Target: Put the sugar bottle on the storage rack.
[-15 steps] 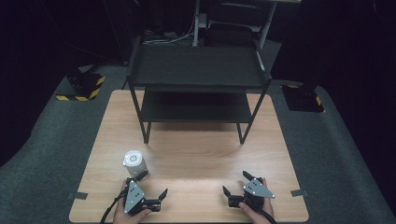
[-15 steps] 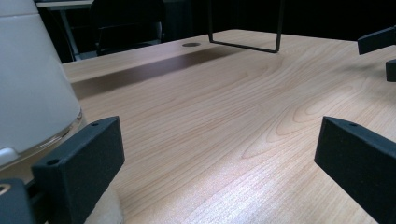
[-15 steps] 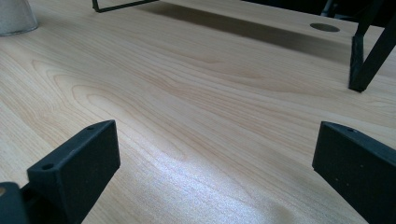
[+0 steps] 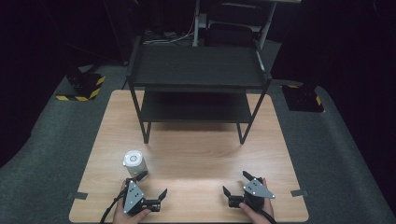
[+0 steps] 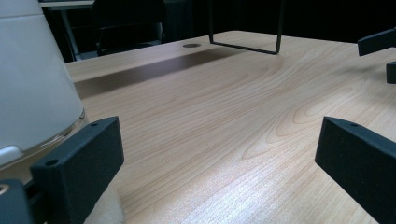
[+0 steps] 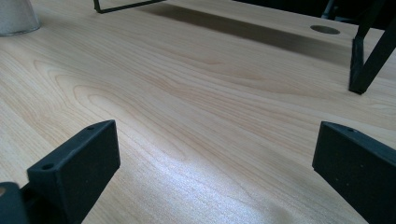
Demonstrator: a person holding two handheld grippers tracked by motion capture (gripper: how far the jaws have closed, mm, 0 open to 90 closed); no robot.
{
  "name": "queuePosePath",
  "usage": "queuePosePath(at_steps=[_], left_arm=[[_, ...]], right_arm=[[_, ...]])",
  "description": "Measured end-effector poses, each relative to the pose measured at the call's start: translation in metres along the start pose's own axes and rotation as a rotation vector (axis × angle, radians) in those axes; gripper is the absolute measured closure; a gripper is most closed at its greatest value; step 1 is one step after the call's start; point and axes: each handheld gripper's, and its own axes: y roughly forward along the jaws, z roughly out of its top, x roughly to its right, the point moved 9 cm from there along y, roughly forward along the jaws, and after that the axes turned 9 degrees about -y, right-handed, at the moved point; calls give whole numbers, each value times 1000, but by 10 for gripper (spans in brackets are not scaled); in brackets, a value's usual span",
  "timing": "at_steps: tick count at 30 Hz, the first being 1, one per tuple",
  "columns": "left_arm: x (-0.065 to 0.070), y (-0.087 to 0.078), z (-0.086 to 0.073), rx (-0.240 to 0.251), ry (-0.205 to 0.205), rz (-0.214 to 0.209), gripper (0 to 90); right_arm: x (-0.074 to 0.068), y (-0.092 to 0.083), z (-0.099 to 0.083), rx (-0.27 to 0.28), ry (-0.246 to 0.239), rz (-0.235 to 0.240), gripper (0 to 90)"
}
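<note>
High view gives me the small white cylindrical container standing just ahead of my left gripper, near its outer jaw; that claw sits spread wide on the light wooden table, holding nothing. Farther right, my right gripper is also spread, empty. Well beyond both claws stands the black two-tier metal shelf rack.

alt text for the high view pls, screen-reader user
Two hand-held grippers, left and right, sit open at the near edge of a wooden table. A white jar stands just beyond the left one; a black two-tier shelf occupies the far half.
</note>
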Motion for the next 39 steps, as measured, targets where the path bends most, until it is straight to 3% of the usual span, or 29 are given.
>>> queuePosePath(at_steps=[10, 17, 23, 30, 39], left_arm=[[2, -3, 4, 19, -3, -13, 12], [7, -12, 17, 77, -2, -6, 11], [3, -30, 30, 145, -8, 35, 10], [-5, -47, 37, 189, -12, 89, 9], [-14, -61, 34, 195, -27, 159, 5]], right_arm=[[0, 0, 0, 1, 0, 2, 6], [0, 0, 0, 2, -4, 4, 6], [0, 0, 0, 2, -5, 4, 6], [0, 0, 0, 4, -6, 2, 6], [0, 0, 0, 7, -7, -2, 6]])
